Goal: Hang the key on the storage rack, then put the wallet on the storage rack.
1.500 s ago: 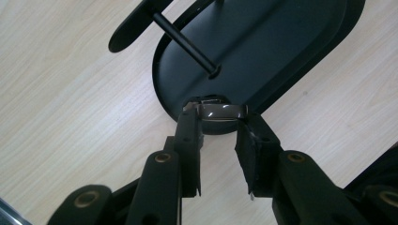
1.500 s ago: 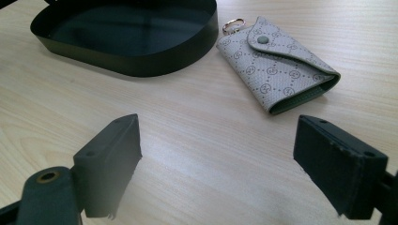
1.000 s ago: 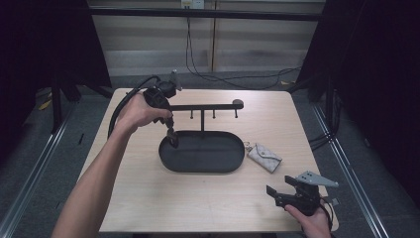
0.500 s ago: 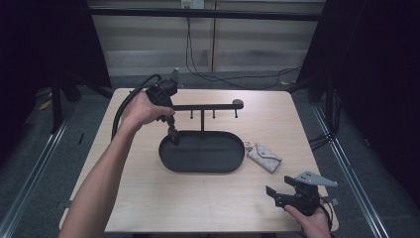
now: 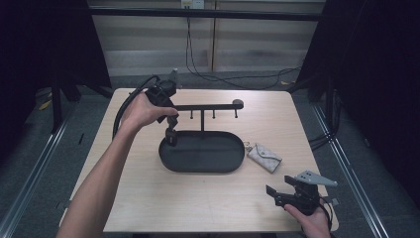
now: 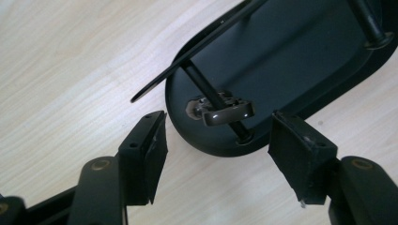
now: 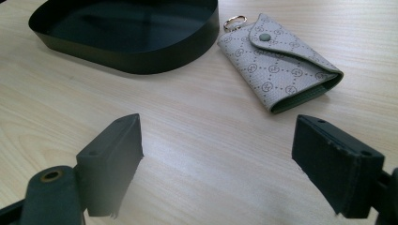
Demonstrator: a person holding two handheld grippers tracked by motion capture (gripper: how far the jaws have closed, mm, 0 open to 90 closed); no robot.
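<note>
A black oval tray (image 5: 203,168) carries a T-shaped stand whose bar (image 5: 208,106) has small pegs under it. My left gripper (image 5: 171,136) points down over the tray's left end. In the left gripper view its jaws (image 6: 218,119) have just been opening and stand apart around a small brownish metal piece (image 6: 225,110) that sits on a thin rod above the tray (image 6: 187,136); the pads do not touch it. A beige patterned key pouch (image 5: 264,157) (image 7: 277,61) lies right of the tray. My right gripper (image 5: 273,194) (image 7: 218,129) rests open at the near right, facing the pouch.
The tray's wall (image 7: 141,51) rises ahead and to the left of my right gripper. A cable trails from the left gripper (image 5: 124,111) over the table's far left. Bare wood (image 5: 198,203) stretches across the near side.
</note>
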